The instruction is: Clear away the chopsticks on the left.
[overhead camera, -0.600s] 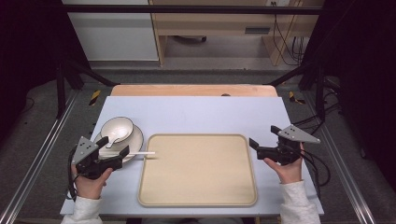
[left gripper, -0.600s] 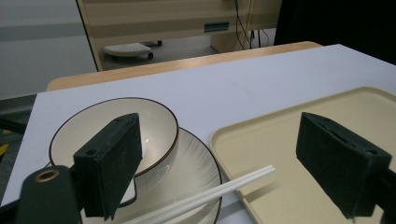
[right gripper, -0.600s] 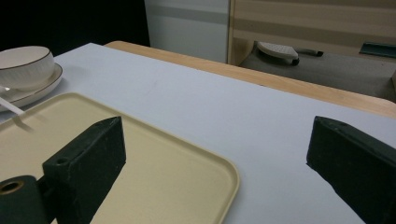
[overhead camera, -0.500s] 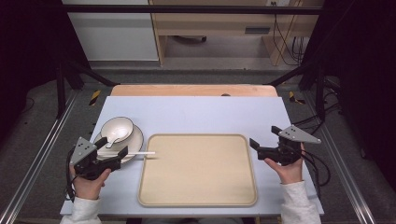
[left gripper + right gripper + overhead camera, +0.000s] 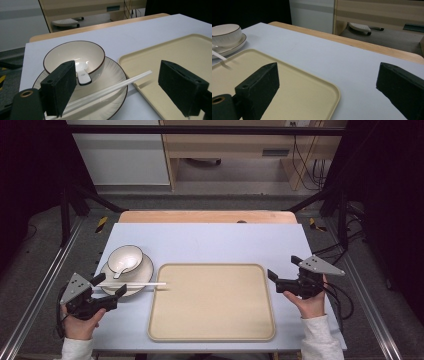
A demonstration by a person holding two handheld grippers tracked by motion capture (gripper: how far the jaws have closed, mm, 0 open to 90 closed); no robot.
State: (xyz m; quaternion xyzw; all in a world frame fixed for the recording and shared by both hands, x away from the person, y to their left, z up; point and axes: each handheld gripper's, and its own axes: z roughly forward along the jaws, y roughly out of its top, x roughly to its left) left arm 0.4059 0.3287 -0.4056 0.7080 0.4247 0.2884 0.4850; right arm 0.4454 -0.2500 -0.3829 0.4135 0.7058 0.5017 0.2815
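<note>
My left gripper (image 5: 107, 288) gapes wide, empty, at the plate's (image 5: 145, 270) 7 o'clock edge. White chopsticks (image 5: 131, 284) lie across the plate, long axis 9-to-3, tips over the tray (image 5: 212, 330) rim. My right gripper (image 5: 281, 278) is wide open, empty, at the tray's 3 o'clock.

Before me: cream bowl (image 5: 124, 259) with dark rim, holding a white spoon (image 5: 82, 74), upright on a plate (image 5: 142, 276); white chopsticks (image 5: 145, 284) bridge plate and beige tray (image 5: 212, 302).
</note>
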